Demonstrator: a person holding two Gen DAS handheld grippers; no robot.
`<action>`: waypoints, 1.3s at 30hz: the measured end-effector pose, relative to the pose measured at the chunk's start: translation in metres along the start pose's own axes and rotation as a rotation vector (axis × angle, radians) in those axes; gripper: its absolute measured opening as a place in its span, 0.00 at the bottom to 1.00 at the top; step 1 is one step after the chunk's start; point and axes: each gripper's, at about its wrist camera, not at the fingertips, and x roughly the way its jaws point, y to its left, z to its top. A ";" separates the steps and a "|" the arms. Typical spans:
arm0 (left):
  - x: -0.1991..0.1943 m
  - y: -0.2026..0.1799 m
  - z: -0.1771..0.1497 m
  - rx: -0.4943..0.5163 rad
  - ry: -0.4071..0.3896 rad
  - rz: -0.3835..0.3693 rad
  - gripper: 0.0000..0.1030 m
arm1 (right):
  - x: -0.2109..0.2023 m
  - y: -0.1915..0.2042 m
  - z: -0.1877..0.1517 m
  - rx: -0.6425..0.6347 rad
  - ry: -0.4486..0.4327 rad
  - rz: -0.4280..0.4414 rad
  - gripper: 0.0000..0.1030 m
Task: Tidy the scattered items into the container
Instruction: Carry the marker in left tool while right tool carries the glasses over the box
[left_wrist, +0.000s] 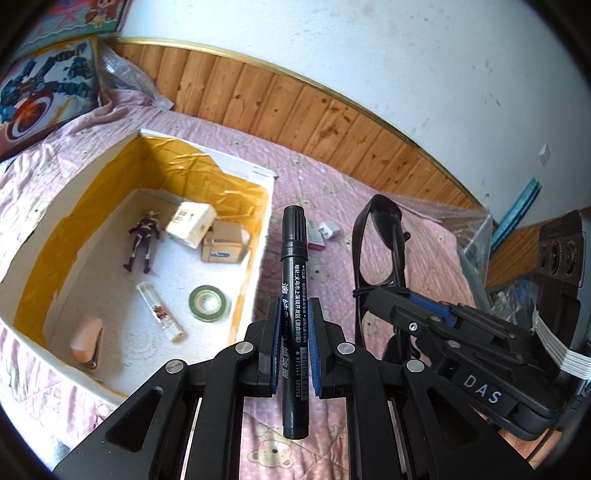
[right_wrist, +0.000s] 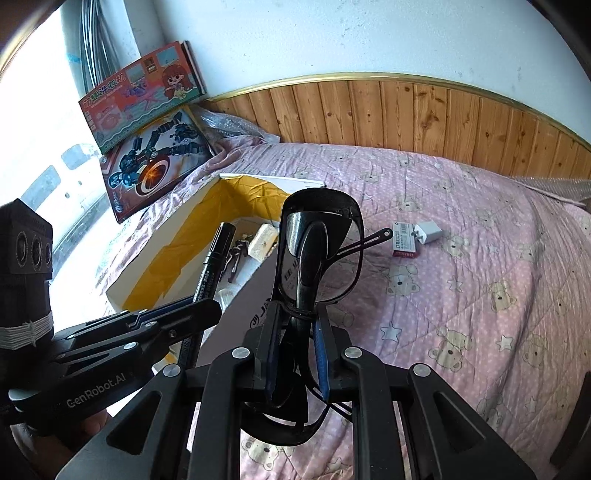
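The left gripper (left_wrist: 293, 325) is clamped on a black marker pen (left_wrist: 293, 266), its long axis running straight out along the fingers toward twelve o'clock. The right gripper (right_wrist: 295, 332) is pinched on folded black sunglasses (right_wrist: 317, 251), lenses standing up past the pads. The white foam box (left_wrist: 48, 221) with yellow tape lining sits at about ten o'clock from the marker — just beside it, so the left hand looks the nearer. In the right wrist view the box lies at eleven o'clock, behind the left tool. A white charger plug (right_wrist: 428, 232) and a small red-edged packet (right_wrist: 404, 240) lie on the pink quilt (right_wrist: 480, 295) at one o'clock — not yet boxed.
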 end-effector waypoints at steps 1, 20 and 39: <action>-0.002 0.004 0.001 -0.008 -0.002 0.001 0.12 | 0.000 0.004 0.003 -0.012 0.000 0.004 0.18; -0.020 0.082 0.026 -0.155 -0.049 0.076 0.12 | 0.022 0.070 0.040 -0.193 0.023 0.070 0.18; -0.015 0.141 0.052 -0.194 -0.027 0.136 0.12 | 0.090 0.102 0.062 -0.236 0.163 0.172 0.18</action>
